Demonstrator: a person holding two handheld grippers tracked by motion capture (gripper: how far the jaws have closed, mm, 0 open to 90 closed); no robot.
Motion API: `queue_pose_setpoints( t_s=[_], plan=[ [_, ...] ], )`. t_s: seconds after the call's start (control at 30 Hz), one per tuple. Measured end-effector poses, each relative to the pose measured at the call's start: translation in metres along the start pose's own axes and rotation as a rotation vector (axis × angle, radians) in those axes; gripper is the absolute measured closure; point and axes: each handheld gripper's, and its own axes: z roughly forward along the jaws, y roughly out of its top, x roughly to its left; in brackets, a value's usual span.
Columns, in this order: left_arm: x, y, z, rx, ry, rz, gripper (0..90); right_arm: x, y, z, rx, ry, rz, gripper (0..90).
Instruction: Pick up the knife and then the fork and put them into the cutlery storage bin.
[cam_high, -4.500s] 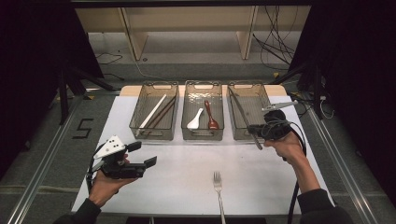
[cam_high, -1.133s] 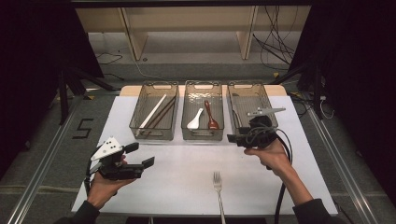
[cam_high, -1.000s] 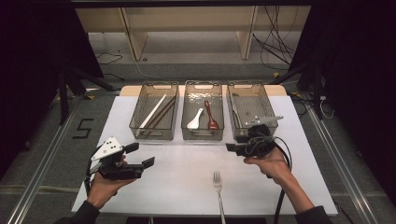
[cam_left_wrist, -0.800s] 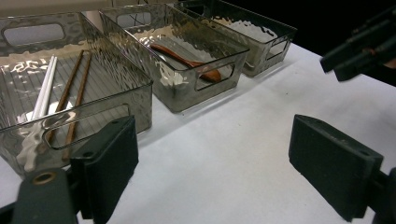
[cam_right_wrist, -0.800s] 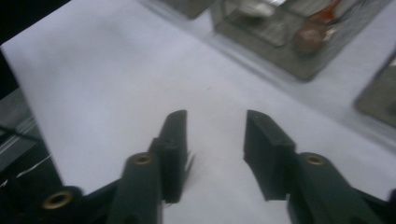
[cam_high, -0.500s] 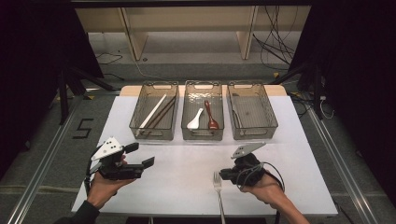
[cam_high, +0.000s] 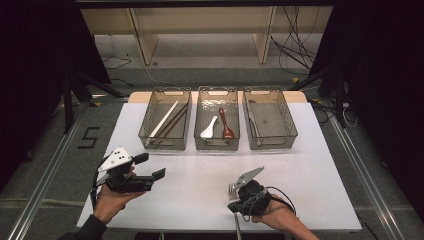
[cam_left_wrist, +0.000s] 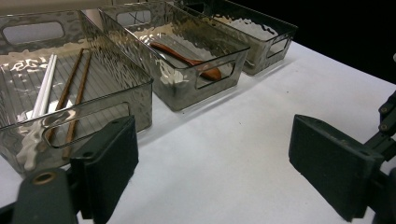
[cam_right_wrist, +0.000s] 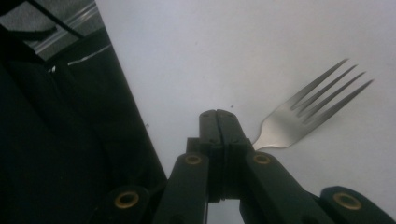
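A steel fork (cam_high: 231, 189) lies near the table's front edge, with its tines pointing toward the bins. My right gripper (cam_high: 234, 199) is low over its neck. In the right gripper view the jaws (cam_right_wrist: 219, 116) have closed flat against each other. The fork's head (cam_right_wrist: 303, 116) sticks out to the right from behind the right jaw. I see no part of the fork between the pads, and its handle is hidden. My left gripper (cam_high: 150, 166) is held above the table's front left with its jaws wide apart (cam_left_wrist: 222, 163) and nothing between them.
Three clear bins stand in a row at the back. The left bin (cam_high: 164, 146) holds chopsticks. A white spoon and a brown spoon lie in the middle bin (cam_high: 216, 147). The right bin (cam_high: 272, 145) holds a metal utensil. The table's front edge (cam_right_wrist: 135, 126) runs just beside the right jaws.
My right gripper has come from the right bin down toward the front edge onto the fork, and its jaws have shut. The left gripper has stayed where it was.
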Motion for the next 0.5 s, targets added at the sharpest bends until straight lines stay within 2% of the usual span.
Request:
queue_pose_setpoints(
  t_s=[0.27,0.5],
  plan=[
    [0.0,0.0,0.0,0.002,0.0,0.002,15.2,0.009,-0.004,0.016,0.091,0.008,-0.034,90.0],
    [0.0,0.0,0.0,0.003,0.0,0.0,15.2,0.012,-0.008,0.02,0.135,0.006,-0.066,90.0]
  ],
)
